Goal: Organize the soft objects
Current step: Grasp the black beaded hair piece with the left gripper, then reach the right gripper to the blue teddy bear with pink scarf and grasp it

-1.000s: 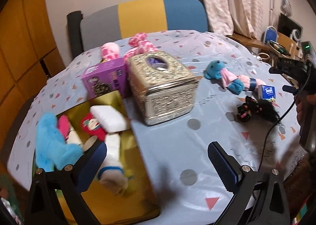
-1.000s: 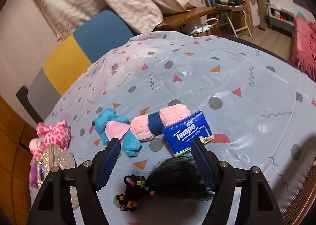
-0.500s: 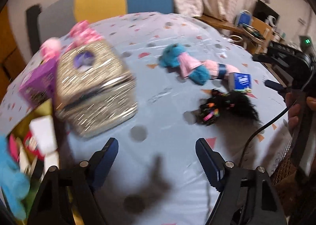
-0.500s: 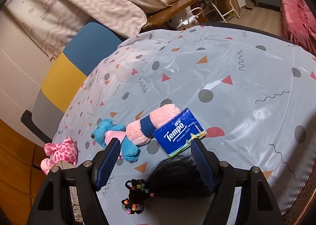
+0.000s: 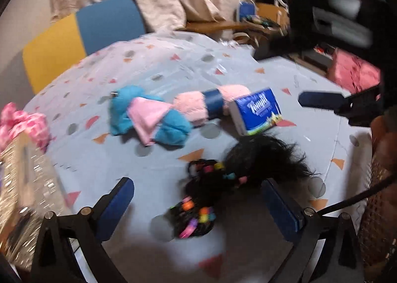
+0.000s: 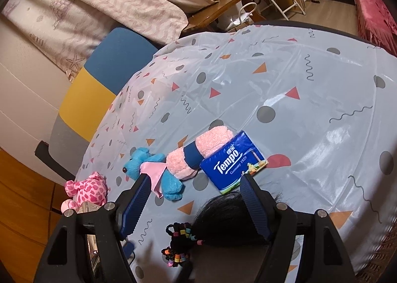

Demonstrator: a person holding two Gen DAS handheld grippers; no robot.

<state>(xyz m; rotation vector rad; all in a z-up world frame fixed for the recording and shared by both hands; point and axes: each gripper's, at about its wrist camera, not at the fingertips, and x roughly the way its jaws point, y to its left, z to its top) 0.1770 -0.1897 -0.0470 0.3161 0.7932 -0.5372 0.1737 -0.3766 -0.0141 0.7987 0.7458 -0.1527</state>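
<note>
Wig [image 5: 263,159], black with coloured hair ties, lies between both hand-held grippers' [image 5: 198,204] [image 6: 196,198] spread, empty jaws.

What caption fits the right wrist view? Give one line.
Open right hand-held gripper above black hair bundle, near Tempo tissue pack.

I swung the left gripper [image 5: 198,204] away from the gold tray and silver box toward the black hair bundle [image 5: 238,171], which then lay between its open fingers. My right gripper [image 6: 196,198] tilted slightly.
</note>
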